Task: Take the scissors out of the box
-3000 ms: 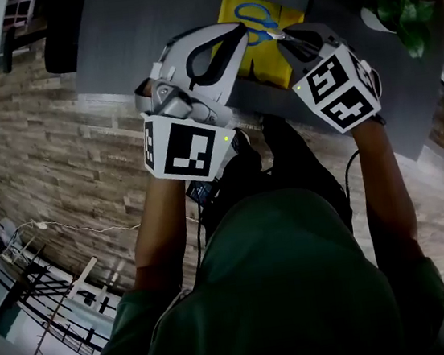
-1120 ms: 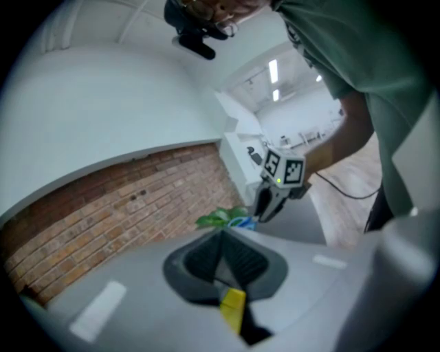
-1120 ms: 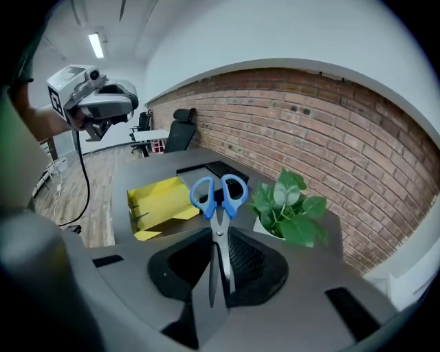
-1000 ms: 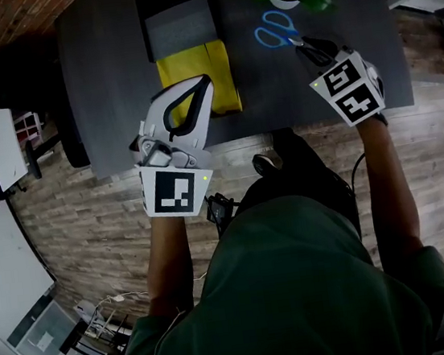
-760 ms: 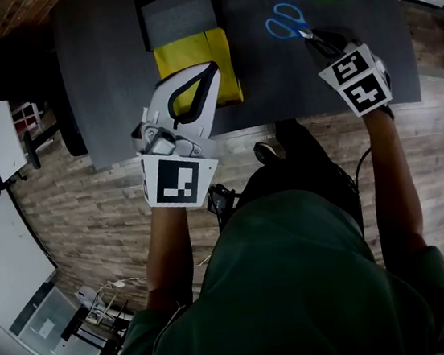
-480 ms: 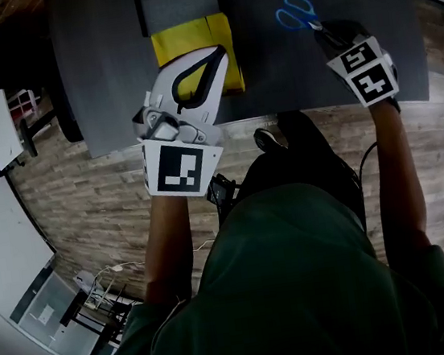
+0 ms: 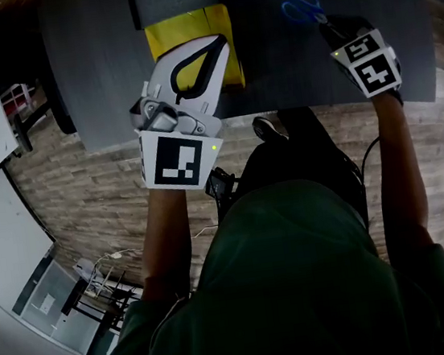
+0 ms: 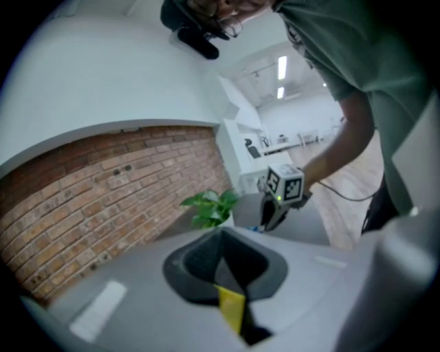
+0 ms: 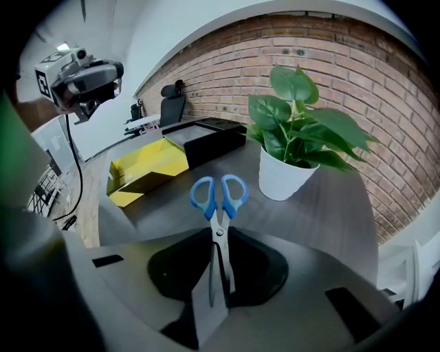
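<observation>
Green short-sleeved shirt (image 7: 301,284); left gripper (image 7: 219,41) and right gripper (image 7: 324,28) bear black-and-white marker cubes (image 7: 172,156).

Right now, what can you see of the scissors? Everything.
The scissors have two blue plastic loop handles and plain steel blades joined at a pivot screw, the blades nearly together. The right gripper is shut on the blades, with the handles pointing away from it. They are over the dark table, outside the yellow box, near the potted plant. Table contact is unclear.
</observation>
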